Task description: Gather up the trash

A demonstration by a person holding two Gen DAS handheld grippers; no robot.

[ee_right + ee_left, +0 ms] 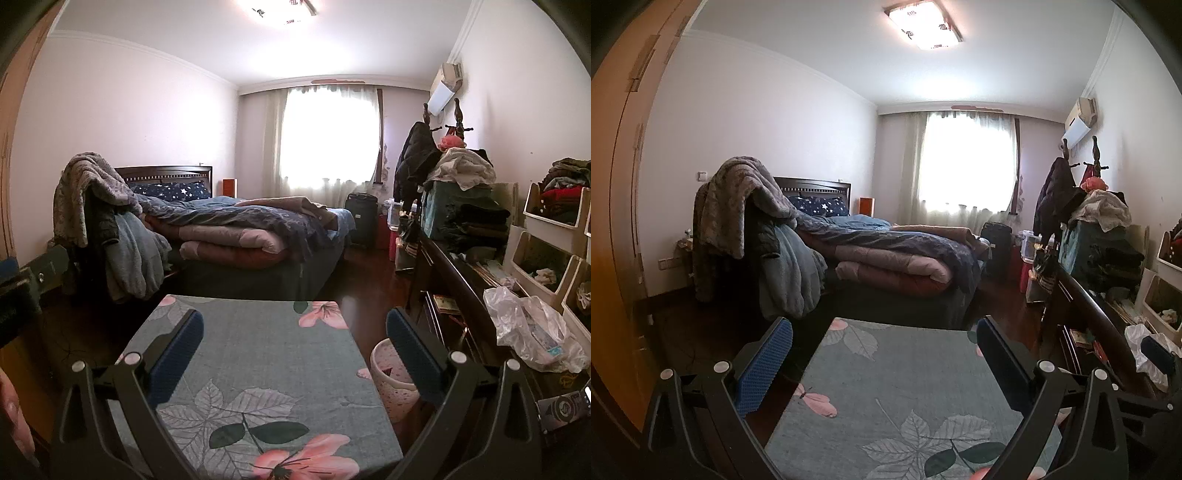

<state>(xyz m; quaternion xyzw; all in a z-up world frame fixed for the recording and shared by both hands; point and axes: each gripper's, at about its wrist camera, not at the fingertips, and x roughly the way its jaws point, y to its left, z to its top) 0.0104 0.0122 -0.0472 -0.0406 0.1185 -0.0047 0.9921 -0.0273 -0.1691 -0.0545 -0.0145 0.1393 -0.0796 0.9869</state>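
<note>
Both claws are released and hold nothing: the left claw (884,354) and the right claw (295,343) hover above the grey-green flowered table (258,354). The crumpled clear plastic bag (532,332) lies on the dark wooden dresser (454,266) at right; a pink speckled wastebasket (391,384) stands beside the table.

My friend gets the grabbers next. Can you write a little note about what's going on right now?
Left gripper: open, empty, over the floral cloth.
Right gripper: open, empty, over the same cloth.
Pink bin: on the floor right of the cloth.
Crumpled plastic bag: on the dark dresser at right, likely trash.
Done: nothing picked up yet.
Left: grab the bag, drop it in the bin, then look for more.
</note>
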